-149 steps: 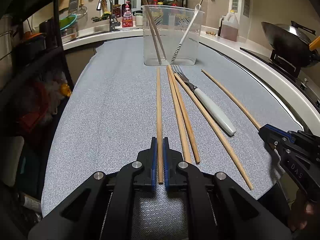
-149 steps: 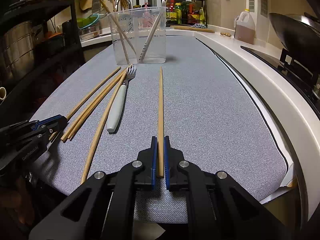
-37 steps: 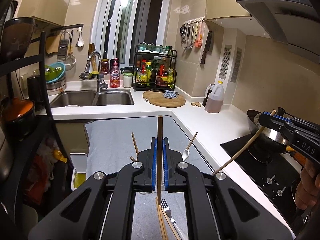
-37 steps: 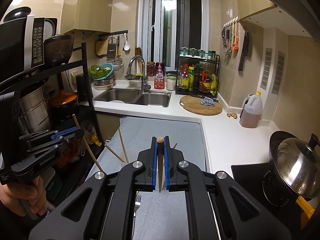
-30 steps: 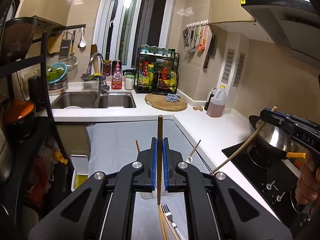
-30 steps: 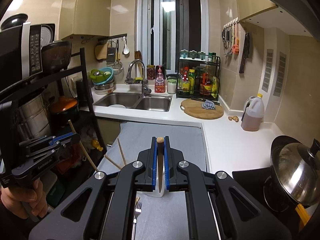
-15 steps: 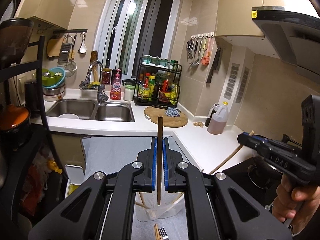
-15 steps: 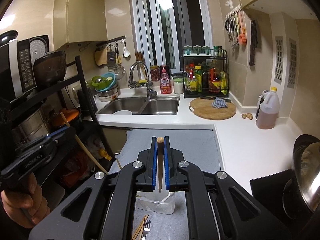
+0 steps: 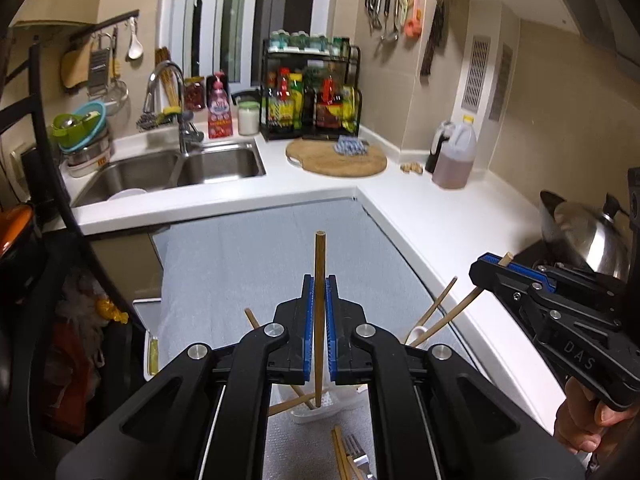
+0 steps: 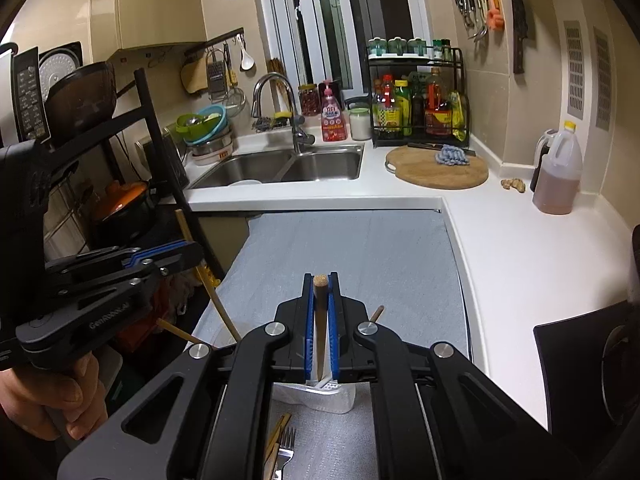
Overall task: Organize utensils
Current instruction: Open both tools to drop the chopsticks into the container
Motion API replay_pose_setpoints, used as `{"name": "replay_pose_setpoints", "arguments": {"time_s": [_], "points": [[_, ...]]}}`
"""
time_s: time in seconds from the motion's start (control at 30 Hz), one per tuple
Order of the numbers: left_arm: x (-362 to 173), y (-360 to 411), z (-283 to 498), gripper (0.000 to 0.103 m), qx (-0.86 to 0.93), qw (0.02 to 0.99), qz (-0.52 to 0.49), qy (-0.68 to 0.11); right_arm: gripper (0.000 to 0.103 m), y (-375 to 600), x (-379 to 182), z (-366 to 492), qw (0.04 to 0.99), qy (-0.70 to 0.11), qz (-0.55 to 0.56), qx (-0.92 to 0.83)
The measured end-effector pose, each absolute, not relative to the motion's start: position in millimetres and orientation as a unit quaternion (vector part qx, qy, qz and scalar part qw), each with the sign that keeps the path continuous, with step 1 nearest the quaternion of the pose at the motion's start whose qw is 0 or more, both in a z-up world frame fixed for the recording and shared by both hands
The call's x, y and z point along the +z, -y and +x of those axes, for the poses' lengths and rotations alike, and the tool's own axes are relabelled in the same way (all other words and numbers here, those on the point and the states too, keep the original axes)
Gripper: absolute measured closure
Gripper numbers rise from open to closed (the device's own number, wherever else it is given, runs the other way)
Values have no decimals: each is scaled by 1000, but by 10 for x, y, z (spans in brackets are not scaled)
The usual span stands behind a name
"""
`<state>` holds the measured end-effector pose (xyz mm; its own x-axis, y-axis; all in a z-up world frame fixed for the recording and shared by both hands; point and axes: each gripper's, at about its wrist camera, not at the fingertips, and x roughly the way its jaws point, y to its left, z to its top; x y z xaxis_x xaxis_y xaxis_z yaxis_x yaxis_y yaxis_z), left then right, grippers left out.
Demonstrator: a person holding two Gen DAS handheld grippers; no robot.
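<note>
My left gripper [image 9: 319, 280] is shut on a wooden chopstick [image 9: 319, 256] held upright, its lower end down inside the clear plastic container [image 9: 332, 410] on the grey mat. My right gripper [image 10: 320, 280] is shut on another chopstick [image 10: 320, 292], also steep, its tip in the same container [image 10: 320, 396]. Each gripper shows in the other's view: the right one [image 9: 496, 266] and the left one [image 10: 176, 254]. Other chopsticks [image 9: 434, 308] and a white spoon lean in the container. A fork [image 10: 285, 454] and loose chopsticks [image 10: 276, 446] lie on the mat in front of it.
The grey mat [image 10: 360, 248] covers the worktop. A double sink [image 10: 288, 166] is behind it, a round cutting board [image 10: 436, 170] and oil jug [image 10: 558, 176] at back right. A wok [image 9: 580, 236] on the stove is right; a black rack [image 10: 120, 160] stands left.
Both grippers have moved lower and closer together over the container, and the two chopstick tips have gone down into it.
</note>
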<state>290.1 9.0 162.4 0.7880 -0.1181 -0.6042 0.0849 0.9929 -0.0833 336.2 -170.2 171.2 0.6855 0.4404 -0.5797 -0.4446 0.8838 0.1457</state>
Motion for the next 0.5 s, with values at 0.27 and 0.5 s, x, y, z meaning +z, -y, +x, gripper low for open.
{"name": "replay_pose_setpoints", "arguments": {"time_s": [0.27, 0.5], "points": [[1401, -38, 3025, 97, -59, 936, -16, -348, 96, 1663, 1535, 3416, 915, -333, -12, 228], [1608, -62, 2804, 64, -50, 949, -15, -311, 64, 1737, 1652, 3297, 925, -325, -25, 197]]}}
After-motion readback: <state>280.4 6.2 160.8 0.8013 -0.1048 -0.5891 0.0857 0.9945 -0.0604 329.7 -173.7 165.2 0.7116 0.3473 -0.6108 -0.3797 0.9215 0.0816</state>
